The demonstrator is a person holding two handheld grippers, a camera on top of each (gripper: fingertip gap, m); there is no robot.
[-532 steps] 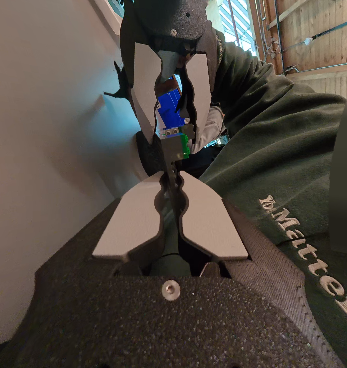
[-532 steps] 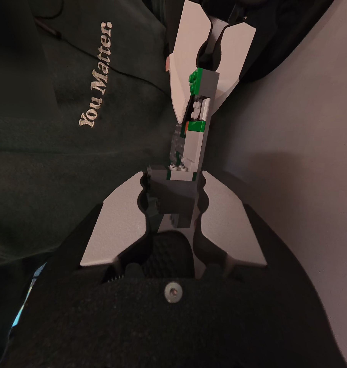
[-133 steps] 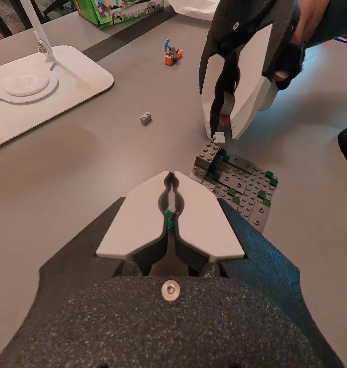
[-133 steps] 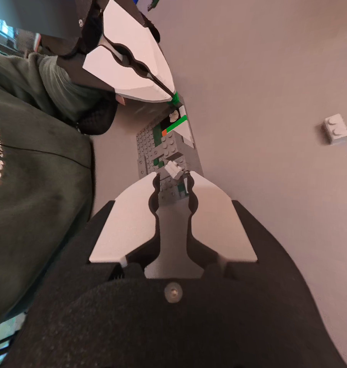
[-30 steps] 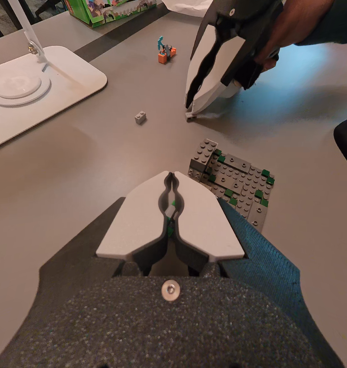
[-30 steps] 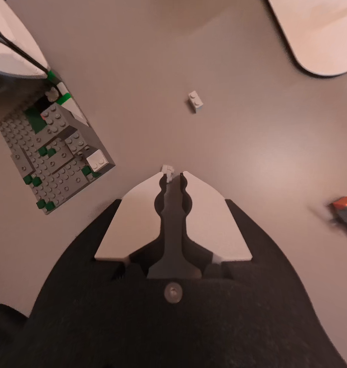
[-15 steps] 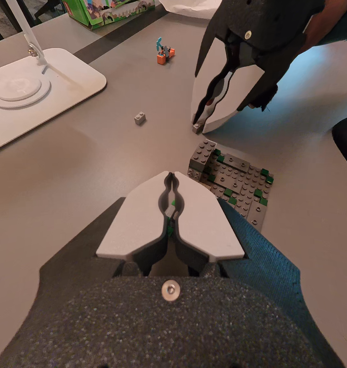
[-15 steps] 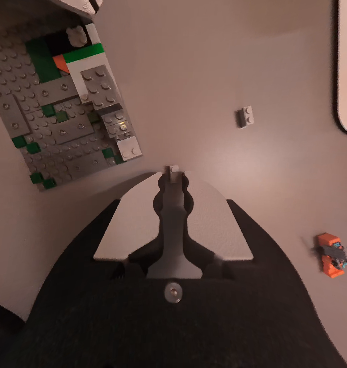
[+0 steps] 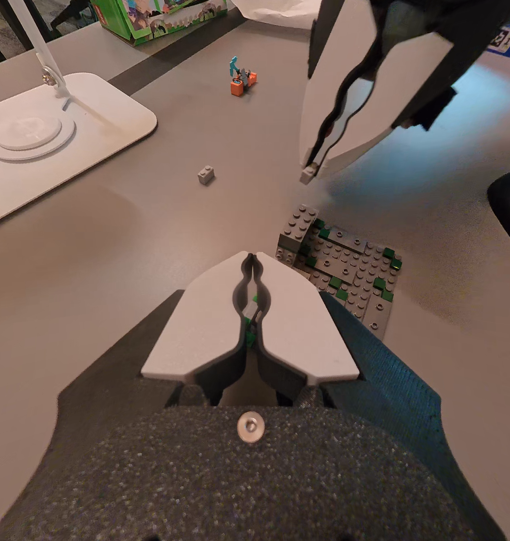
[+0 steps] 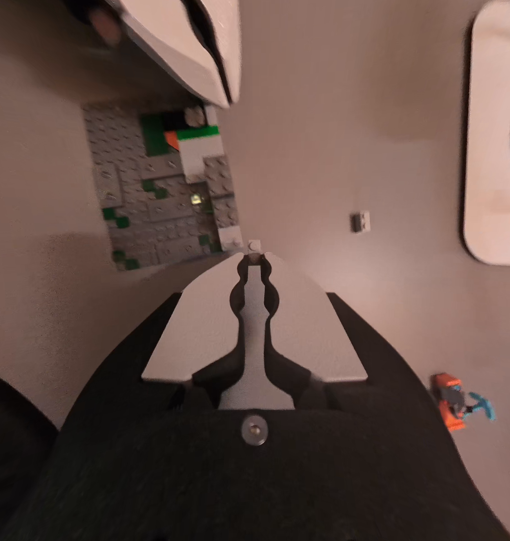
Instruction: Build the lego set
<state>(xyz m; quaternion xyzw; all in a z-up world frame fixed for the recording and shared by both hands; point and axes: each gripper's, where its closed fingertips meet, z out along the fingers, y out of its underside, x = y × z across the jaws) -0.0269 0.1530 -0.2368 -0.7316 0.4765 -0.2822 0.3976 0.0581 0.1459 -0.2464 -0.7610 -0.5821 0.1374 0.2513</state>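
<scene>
While pinched at the very tips of the right claw (image 10: 254, 257), small light-grey brick (image 10: 254, 246) carried above the desk (image 9: 160, 228), just beyond the far corner of the grey studded baseplate (image 9: 353, 272); long axis along the fingers, pointing down at the desk. Baseplate flat, dotted with green tiles, raised grey stack at its far-left corner, long side running near to far. Left claw (image 9: 252, 260) closed, tips together, pressed on the plate's near-left part, green and pale bits glimpsed beneath. Right view blurred; studs smeared. Loose grey brick (image 9: 206, 174) farther left.
</scene>
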